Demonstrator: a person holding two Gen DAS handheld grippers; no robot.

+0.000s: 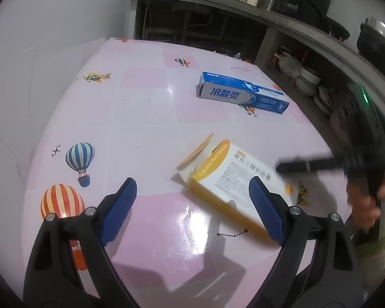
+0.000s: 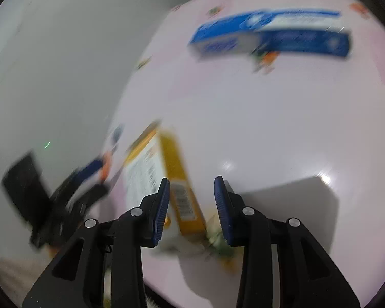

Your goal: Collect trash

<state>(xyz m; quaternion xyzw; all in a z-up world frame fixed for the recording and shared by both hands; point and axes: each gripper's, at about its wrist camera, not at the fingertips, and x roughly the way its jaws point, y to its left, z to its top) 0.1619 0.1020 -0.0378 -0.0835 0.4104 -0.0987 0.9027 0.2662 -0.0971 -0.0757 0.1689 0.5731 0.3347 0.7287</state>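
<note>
**Two cartons on the pink desk, both hand-held grippers open**

The left hand-held gripper (image 1: 192,192) hangs over the desk (image 1: 146,118) with its blue pads spread wide, holding nothing. A yellow-and-white carton (image 1: 225,177) lies flat near the desk's front edge, one end flap open, partly behind the right pad. A blue toothpaste box (image 1: 243,93) lies farther back, well apart from it.

The right hand-held gripper (image 2: 192,200) points down at the carton's near end; its jaws are partly open and the pads are not pressing on the carton. That view is motion-blurred.
</note>
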